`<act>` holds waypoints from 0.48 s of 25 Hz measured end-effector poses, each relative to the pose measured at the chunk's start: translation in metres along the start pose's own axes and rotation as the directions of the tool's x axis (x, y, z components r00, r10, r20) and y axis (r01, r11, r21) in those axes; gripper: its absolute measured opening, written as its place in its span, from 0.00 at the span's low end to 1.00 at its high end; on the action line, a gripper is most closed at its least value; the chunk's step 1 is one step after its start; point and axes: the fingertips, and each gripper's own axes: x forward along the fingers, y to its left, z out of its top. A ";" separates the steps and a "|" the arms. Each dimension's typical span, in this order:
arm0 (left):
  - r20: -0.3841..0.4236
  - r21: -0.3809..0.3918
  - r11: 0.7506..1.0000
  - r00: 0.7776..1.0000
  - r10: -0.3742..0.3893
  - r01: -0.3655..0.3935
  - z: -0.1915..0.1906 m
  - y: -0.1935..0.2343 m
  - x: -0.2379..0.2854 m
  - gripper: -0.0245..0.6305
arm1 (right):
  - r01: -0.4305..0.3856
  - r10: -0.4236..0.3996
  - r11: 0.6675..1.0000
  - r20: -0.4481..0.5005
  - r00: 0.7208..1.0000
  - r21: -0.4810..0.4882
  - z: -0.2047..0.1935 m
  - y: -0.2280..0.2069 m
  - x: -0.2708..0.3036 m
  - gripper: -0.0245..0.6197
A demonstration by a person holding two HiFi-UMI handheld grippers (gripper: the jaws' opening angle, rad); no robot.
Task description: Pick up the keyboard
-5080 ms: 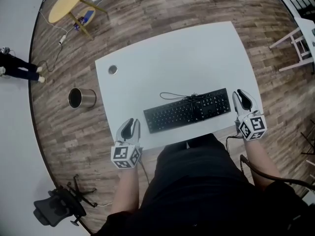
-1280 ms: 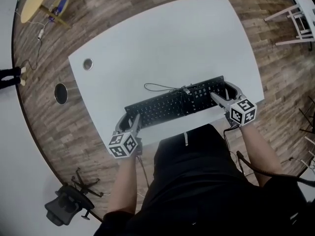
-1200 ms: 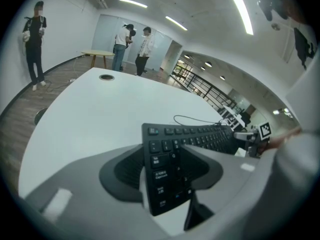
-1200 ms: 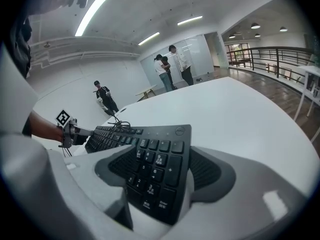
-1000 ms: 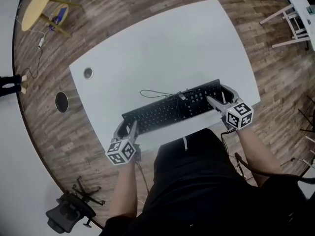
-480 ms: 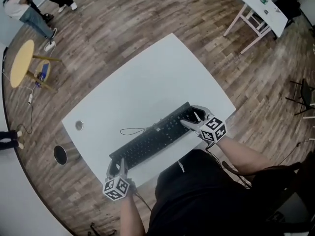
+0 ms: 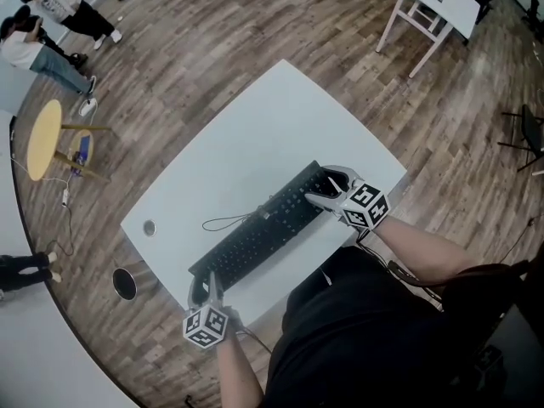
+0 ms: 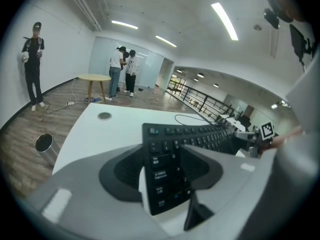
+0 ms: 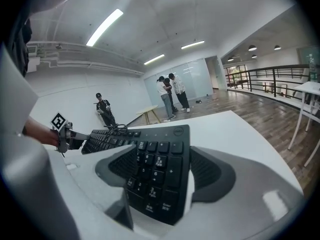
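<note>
Keyboard: the black keyboard [image 7: 255, 238] is over the near right part of the white counter [image 7: 255, 134], keys facing up, with a gripper at each end.
Long axis: it runs on a diagonal from near left to far right, and the number pad end is the far right one.
Contact with counter: no view shows clearly whether the keyboard rests on the counter or is clear of it.
Cable: a thin black cable [image 7: 223, 223] leaves the far long edge near the middle and loops left across the counter.
Left gripper: the left gripper [image 7: 204, 286] is closed on the near left end, and the outermost column of keys shows between its jaws.
Right gripper: the right gripper [image 7: 327, 187] is closed on the number pad end, a jaw on each side of the pad.
Counter: a small round hole [image 7: 150, 227] is near its left corner.
Floor: a wood floor [image 7: 212, 41] has a round bin [image 7: 125, 284] near left and a yellow round table [image 7: 44, 138] far left.
</note>
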 end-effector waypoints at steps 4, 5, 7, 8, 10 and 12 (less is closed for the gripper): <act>0.031 0.028 1.000 1.000 0.003 -0.004 0.014 -0.003 -0.006 0.38 | 0.007 -0.007 1.000 0.037 0.999 0.001 0.010 0.002 -0.003 0.54; 0.037 0.037 0.999 0.999 0.004 -0.005 0.019 -0.004 -0.007 0.38 | 0.008 -0.008 1.000 0.045 0.999 0.002 0.013 0.002 -0.003 0.54; 0.051 0.053 0.999 0.999 0.003 -0.005 0.029 -0.006 -0.008 0.38 | 0.010 -0.010 1.000 0.060 0.998 0.003 0.019 0.001 -0.004 0.54; 0.060 0.062 0.998 0.998 0.001 -0.005 0.034 -0.008 -0.009 0.38 | 0.010 -0.010 1.000 0.066 0.998 0.002 0.021 0.001 -0.004 0.54; 0.075 0.076 0.997 0.997 -0.002 -0.004 0.043 -0.009 -0.010 0.38 | 0.010 -0.010 1.000 0.078 0.997 -0.001 0.027 0.002 -0.006 0.54; 0.086 0.084 0.996 0.996 -0.005 -0.003 0.052 -0.010 -0.011 0.38 | 0.010 -0.009 1.000 0.090 0.996 -0.007 0.034 0.003 -0.006 0.54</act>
